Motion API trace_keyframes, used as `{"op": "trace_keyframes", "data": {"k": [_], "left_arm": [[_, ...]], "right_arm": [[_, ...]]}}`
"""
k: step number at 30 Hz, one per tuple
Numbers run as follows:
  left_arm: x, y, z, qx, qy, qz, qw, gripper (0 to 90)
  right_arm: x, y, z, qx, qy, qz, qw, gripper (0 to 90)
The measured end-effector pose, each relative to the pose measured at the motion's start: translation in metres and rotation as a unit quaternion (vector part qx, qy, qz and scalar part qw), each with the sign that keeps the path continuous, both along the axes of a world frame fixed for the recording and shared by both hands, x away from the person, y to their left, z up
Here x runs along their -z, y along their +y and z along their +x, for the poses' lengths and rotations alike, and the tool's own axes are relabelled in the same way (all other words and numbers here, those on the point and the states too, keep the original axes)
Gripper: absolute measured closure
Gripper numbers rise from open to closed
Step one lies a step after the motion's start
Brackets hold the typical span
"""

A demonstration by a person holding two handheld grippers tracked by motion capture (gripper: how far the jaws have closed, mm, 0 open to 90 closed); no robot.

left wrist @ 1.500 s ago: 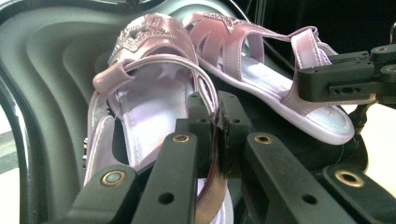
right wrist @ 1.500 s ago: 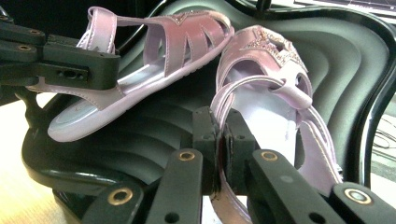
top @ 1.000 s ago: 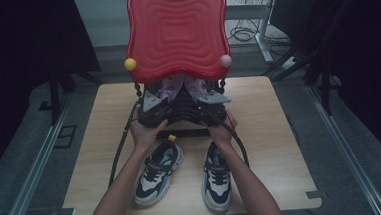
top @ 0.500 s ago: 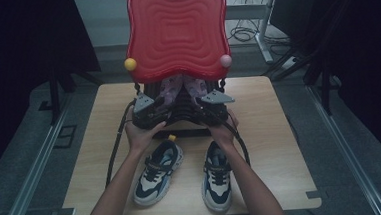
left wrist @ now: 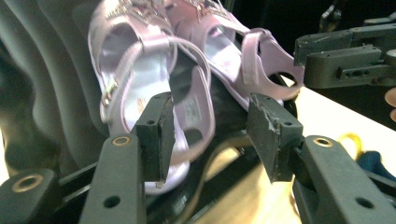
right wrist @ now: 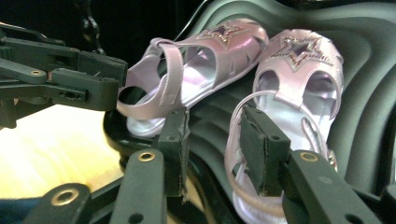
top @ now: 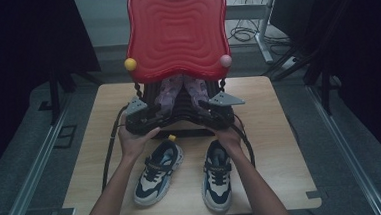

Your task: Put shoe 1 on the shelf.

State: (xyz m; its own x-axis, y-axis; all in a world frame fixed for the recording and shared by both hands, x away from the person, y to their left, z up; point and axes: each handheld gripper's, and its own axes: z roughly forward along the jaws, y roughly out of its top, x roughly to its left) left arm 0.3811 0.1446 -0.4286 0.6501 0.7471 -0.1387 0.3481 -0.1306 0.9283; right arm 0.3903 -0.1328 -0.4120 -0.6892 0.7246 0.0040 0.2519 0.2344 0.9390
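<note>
Jaws on my left gripper (left wrist: 208,135) have just been opening and stand apart around the heel strap of one lilac star-studded sandal (left wrist: 140,79), pads clear of it. My right gripper (right wrist: 212,151) has been opening too, the other lilac sandal's (right wrist: 299,88) strap loose between its jaws. Both sandals lean on the dark ribbed rack (right wrist: 373,70).

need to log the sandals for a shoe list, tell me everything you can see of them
The sandals are a small lilac pair, satiny-looking, with glittery star cutouts on closed toes, side openings, looped heel straps and pale insoles. They lie side by side, heels toward the grippers, on a dark ribbed tray below the red lid. No pad presses them.
</note>
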Motion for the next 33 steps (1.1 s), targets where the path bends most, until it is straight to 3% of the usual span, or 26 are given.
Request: {"op": "trace_keyframes", "data": {"k": [10, 14, 19, 23, 33], "left_arm": [[0.004, 0.016, -0.023, 0.001, 0.028, -0.011, 0.9995, 48.8], [0.008, 0.021, -0.037, 0.003, 0.020, -0.003, 0.9998, 48.5], [0.012, 0.024, -0.049, 0.008, 0.025, -0.003, 0.9996, 47.4], [0.015, 0.025, -0.061, 0.009, 0.024, 0.011, 0.9996, 47.7], [0.023, 0.030, -0.078, 0.025, 0.047, 0.006, 0.9986, 47.8]], "right_arm": [[0.005, -0.011, -0.020, -0.026, 0.007, -0.007, 0.9996, 57.1], [0.008, -0.020, -0.029, -0.031, 0.010, -0.006, 0.9995, 56.4], [0.015, -0.031, -0.042, -0.047, 0.004, -0.016, 0.9988, 55.3], [0.020, -0.038, -0.051, -0.057, 0.008, -0.019, 0.9982, 54.5], [0.031, -0.057, -0.068, -0.057, 0.028, -0.018, 0.9978, 53.5]]}}
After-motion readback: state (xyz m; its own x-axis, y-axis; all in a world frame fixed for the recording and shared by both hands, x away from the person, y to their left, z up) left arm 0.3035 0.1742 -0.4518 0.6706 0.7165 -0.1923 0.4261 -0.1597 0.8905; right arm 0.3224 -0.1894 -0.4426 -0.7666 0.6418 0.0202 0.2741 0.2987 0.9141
